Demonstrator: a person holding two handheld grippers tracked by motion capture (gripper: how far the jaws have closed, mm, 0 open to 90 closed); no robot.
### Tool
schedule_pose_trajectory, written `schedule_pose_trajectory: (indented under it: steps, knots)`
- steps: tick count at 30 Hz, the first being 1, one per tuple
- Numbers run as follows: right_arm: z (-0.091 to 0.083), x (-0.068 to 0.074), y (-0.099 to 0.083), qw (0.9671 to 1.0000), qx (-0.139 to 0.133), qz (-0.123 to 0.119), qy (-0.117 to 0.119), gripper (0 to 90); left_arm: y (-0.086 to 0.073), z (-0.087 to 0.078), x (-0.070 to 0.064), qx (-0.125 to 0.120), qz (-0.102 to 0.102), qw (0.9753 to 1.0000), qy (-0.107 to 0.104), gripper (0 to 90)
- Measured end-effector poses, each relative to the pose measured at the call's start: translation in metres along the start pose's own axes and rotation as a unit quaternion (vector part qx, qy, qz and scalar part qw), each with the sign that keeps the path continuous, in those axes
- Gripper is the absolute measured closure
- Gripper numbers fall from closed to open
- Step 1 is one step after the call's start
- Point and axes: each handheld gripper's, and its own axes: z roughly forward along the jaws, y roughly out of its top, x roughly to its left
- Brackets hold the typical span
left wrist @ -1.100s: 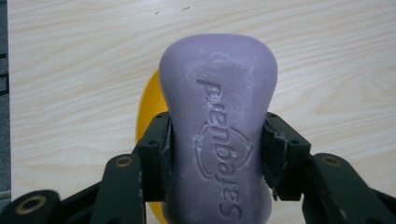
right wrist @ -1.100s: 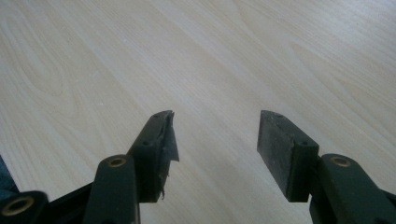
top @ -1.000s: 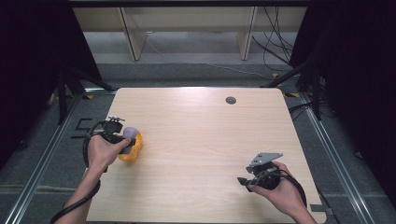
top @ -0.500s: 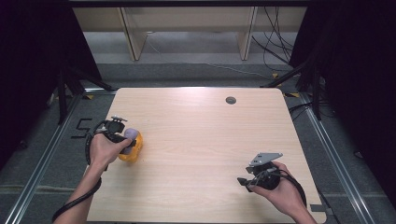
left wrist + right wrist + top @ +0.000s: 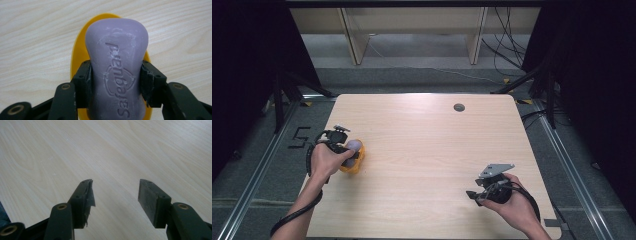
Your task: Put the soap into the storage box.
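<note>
A light wooden table (image 5: 427, 150) with rounded corners carries a small dark round cap (image 5: 459, 107), set in the top near the far edge, somewhat right of its middle. Beyond the far edge stand two pale wooden legs (image 5: 350, 35) of another piece of furniture on a grey floor (image 5: 412, 60). Black cables (image 5: 507, 47) trail across that floor past the far right corner. Metal rails (image 5: 257, 175) run along the left and right edges. Black markings (image 5: 300, 136) sit on the floor by the left edge.
</note>
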Motion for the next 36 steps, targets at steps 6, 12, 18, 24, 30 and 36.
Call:
schedule_pose_trajectory:
  steps: [6,12,18,24,30,36]
  knots:
    - [0.0,0.0,0.0,1.0,0.001,0.002,0.0,45.4,-0.002,0.003,0.002,0.008,0.002,1.0,0.002,48.3]
    - [0.001,0.0,0.0,1.0,0.001,-0.001,0.0,45.4,0.0,-0.006,0.003,-0.028,0.001,0.9996,-0.007,41.0]
    - [0.001,0.0,0.0,1.0,0.001,-0.002,-0.001,45.4,-0.003,-0.024,0.004,-0.052,0.002,0.9986,-0.011,40.9]
    - [0.001,0.0,0.0,1.0,0.001,-0.001,0.001,45.3,-0.019,-0.041,0.005,-0.084,-0.003,0.9963,-0.017,40.7]
    - [0.001,0.0,0.001,1.0,0.002,0.0,0.0,45.2,-0.043,-0.058,0.0,-0.111,0.007,0.9935,-0.024,40.7]
    - [0.002,0.002,0.0,1.0,-0.004,0.003,0.005,45.2,-0.067,-0.06,-0.01,-0.133,0.016,0.9908,-0.02,40.9]
